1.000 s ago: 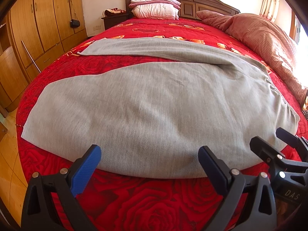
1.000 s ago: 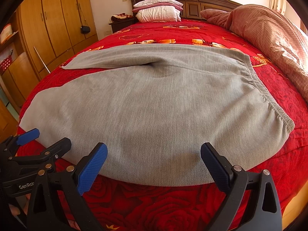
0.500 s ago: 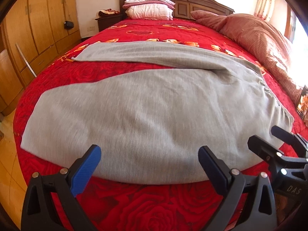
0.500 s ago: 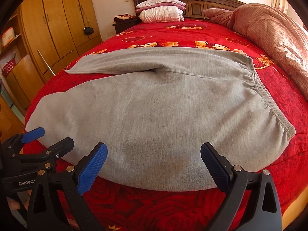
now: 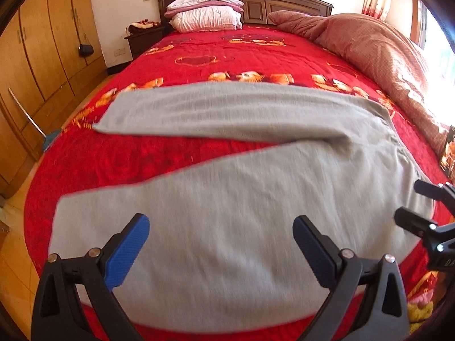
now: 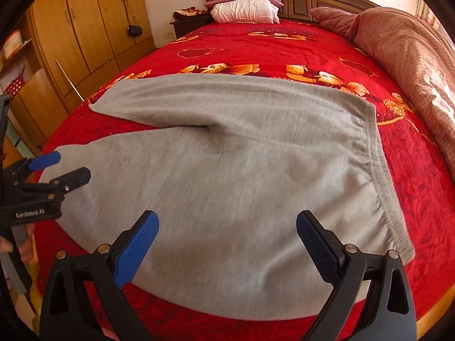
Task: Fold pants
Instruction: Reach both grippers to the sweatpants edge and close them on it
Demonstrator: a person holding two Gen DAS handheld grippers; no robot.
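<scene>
Grey sweatpants [image 5: 241, 199] lie spread flat on the red bed, legs splayed toward the left, elastic waistband [image 6: 378, 170] at the right. My left gripper [image 5: 220, 244] is open and empty, hovering over the near leg. My right gripper [image 6: 227, 241] is open and empty, over the seat of the pants [image 6: 227, 184] near the waistband. Each gripper also shows in the other's view: the right one at the right edge [image 5: 421, 213], the left one at the left edge [image 6: 59, 167], both open.
A red rose bedspread [image 5: 113, 159] covers the bed. A pink quilt [image 5: 384, 56] lies bunched along the right side. Pillows [image 5: 204, 14] rest by the dark headboard. Wooden wardrobes [image 6: 85, 28] stand at the left, across a strip of floor.
Both grippers have moved forward and up over the pants; their fingertips now overlap the grey cloth instead of its near edge. The pants have not moved.
</scene>
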